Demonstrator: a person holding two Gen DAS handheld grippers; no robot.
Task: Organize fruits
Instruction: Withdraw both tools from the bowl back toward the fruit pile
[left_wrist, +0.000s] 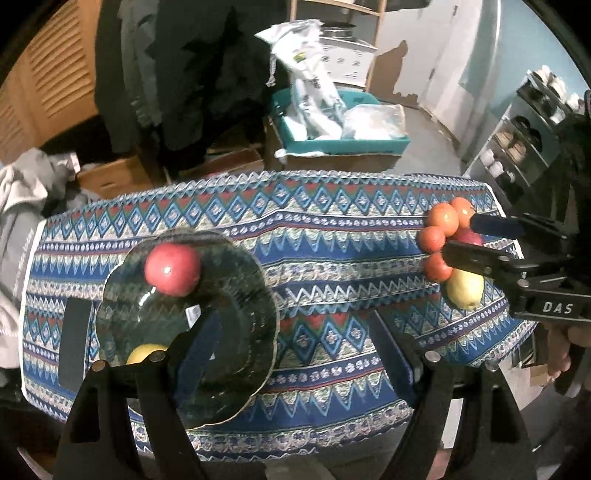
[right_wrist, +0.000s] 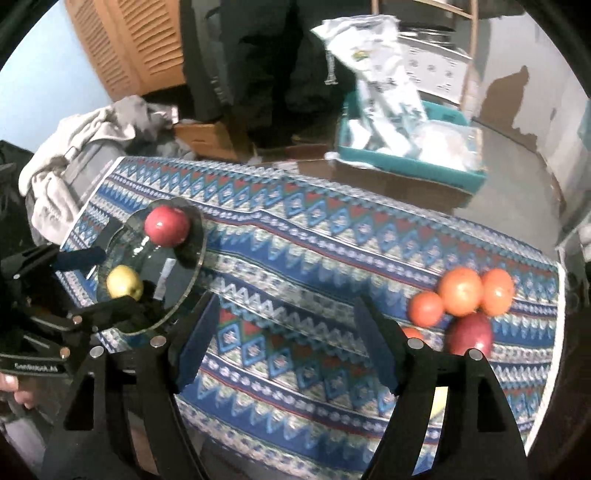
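A glass plate (left_wrist: 236, 266) (right_wrist: 192, 236) sits on the left of the patterned tablecloth (left_wrist: 314, 240). It holds a red apple (left_wrist: 171, 269) (right_wrist: 166, 226) and a yellow apple (left_wrist: 146, 352) (right_wrist: 123, 282). On the right lie several oranges (left_wrist: 443, 218) (right_wrist: 461, 291), another red apple (right_wrist: 471, 334) and a yellow fruit (left_wrist: 465, 291). My left gripper (left_wrist: 295, 347) (right_wrist: 125, 278) hangs open over the plate's near side, holding nothing. My right gripper (right_wrist: 286, 347) (left_wrist: 460, 234) is open beside the fruit pile, with only cloth between its fingers.
Behind the table a teal crate (left_wrist: 343, 136) of white bags rests on cardboard boxes. Grey clothes (right_wrist: 74, 147) are heaped past the left end. A metal shelf rack (left_wrist: 517, 147) stands at the right. Dark garments (left_wrist: 192, 74) hang at the back.
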